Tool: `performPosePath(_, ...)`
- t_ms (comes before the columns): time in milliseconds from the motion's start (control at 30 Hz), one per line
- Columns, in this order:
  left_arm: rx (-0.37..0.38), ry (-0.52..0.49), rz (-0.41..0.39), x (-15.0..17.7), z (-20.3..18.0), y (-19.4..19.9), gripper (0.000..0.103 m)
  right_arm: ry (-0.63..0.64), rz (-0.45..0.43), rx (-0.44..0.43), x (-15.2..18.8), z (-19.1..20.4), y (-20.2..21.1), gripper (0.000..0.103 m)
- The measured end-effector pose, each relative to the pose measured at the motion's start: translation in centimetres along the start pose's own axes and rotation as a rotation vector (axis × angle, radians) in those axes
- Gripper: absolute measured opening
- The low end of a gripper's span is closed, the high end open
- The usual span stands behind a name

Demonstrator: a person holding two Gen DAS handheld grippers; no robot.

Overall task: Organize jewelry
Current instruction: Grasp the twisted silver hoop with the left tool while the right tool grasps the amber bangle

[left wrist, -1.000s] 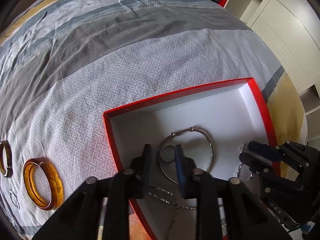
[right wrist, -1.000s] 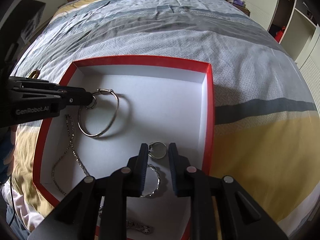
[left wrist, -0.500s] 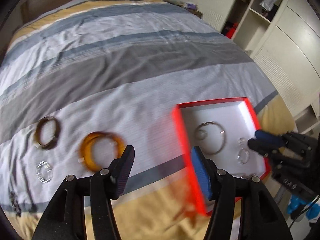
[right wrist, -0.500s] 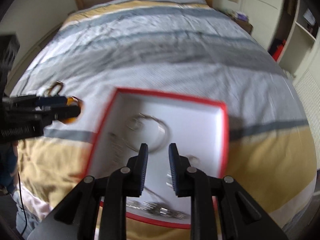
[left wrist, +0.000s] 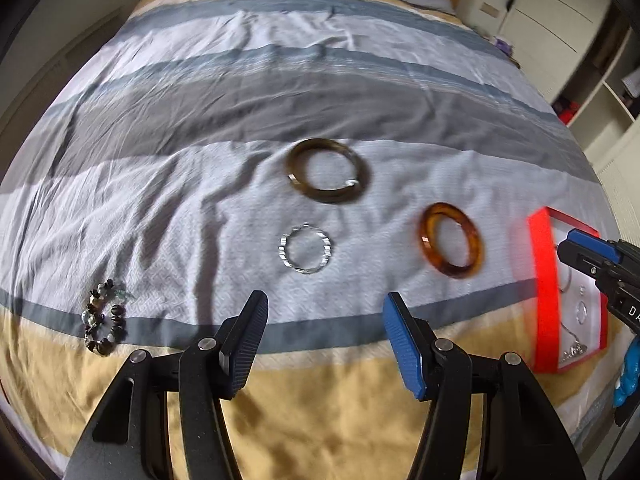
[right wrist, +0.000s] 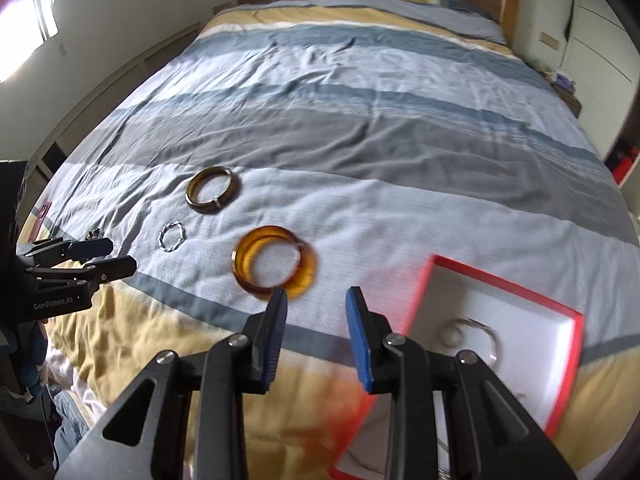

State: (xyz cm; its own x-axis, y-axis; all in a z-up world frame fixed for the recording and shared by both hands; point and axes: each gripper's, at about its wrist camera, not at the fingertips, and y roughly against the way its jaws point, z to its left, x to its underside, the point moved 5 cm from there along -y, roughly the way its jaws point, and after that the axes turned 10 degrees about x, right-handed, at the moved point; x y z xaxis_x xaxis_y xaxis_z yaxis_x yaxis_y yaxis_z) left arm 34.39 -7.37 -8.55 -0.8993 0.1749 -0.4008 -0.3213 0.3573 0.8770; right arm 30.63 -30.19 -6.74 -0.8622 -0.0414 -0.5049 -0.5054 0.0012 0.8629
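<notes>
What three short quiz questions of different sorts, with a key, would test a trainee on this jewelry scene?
1. True or false: the amber bangle lies inside the red box.
2. Which lies nearest the left tool? A dark bangle B silver bracelet C beaded bracelet
3. Fill in: the right tool holds ____.

Key: 1 false; 2 B; 3 nothing, its jaws are opening.

On your bedspread lie an amber bangle (left wrist: 451, 240), a dark bangle (left wrist: 327, 170), a silver bracelet (left wrist: 305, 249) and a beaded bracelet (left wrist: 104, 322), all flat. Your red box (right wrist: 560, 364) sits open at the right, holding silver pieces.
</notes>
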Motion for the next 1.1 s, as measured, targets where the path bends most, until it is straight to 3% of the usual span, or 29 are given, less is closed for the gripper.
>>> performPosePath(300, 0.022, 0.074, -0.003, -2.1, 2.8, -4.5, 0.064, -0.006, 0.088, 0.019, -0.9, 1.2, -6.0, 0.029)
performPosePath(600, -0.040, 0.053, 0.037, -2.1, 3.1, -8.1, 0.064, -0.005, 0.155, 0.011, -1.3, 1.7, -10.5, 0.029)
performPosePath(800, -0.079, 0.025, 0.038, -2.4, 3.0, -8.4, 0.040, 0.010, 0.175, 0.007, -1.3, 2.7, -12.3, 0.029)
performPosePath(867, -0.076, 0.030, 0.037, -2.4, 3.2, -8.3, 0.040, 0.031, 0.174, 0.005, -1.4, 3.2, -12.5, 0.027)
performPosePath(967, -0.070, 0.027, 0.039, -2.3, 3.1, -8.0, 0.039, 0.055, 0.182, -0.017, -1.4, 4.0, -12.6, 0.010)
performPosePath(1100, -0.041, 0.056, 0.033, -2.2, 3.3, -7.1, 0.039, 0.050, 0.174, -0.036, -1.4, 4.4, -11.9, 0.009)
